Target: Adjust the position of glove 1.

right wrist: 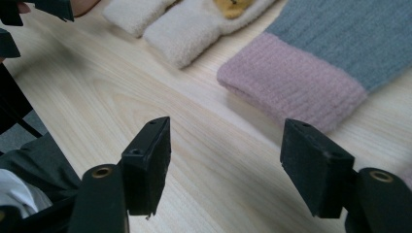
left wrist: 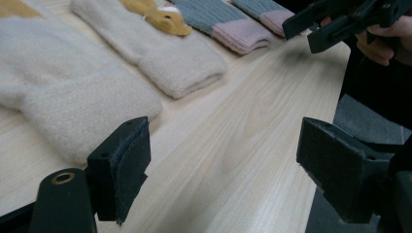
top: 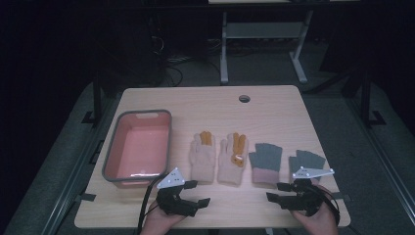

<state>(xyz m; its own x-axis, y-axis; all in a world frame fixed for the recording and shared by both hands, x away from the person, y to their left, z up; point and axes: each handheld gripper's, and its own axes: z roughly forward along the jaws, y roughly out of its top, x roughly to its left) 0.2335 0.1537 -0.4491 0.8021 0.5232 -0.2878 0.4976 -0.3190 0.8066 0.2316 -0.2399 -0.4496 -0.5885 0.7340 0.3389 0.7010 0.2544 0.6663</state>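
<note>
Pink inside, grey-rimmed bin (top: 109,161) at the left edge of the table (top: 274,105), empty. Just right of it, near the front edge, left gripper (top: 198,192) with jaws spread wide, nothing between them, aimed rightward along the bare wood. Next along, two beige knitted gloves (top: 202,157) with mustard patches, flat, side by side, cuffs toward the front edge; in the left gripper view the nearer cuff (left wrist: 73,116) close by the left pad (left wrist: 127,162). Right of those, two grey gloves with pink cuffs (top: 265,164), also flat, the far one close to the right edge. Right gripper (top: 279,192) at the front right corner, jaws likewise apart and holding nothing, pink cuff (right wrist: 291,80) just ahead. Likely soft, light and limp: bound to droop and fold when lifted, unlikely to slip from rubber pads. Best hold probably the thick ribbed cuff, pinched across its doubled edge from the front.
</note>
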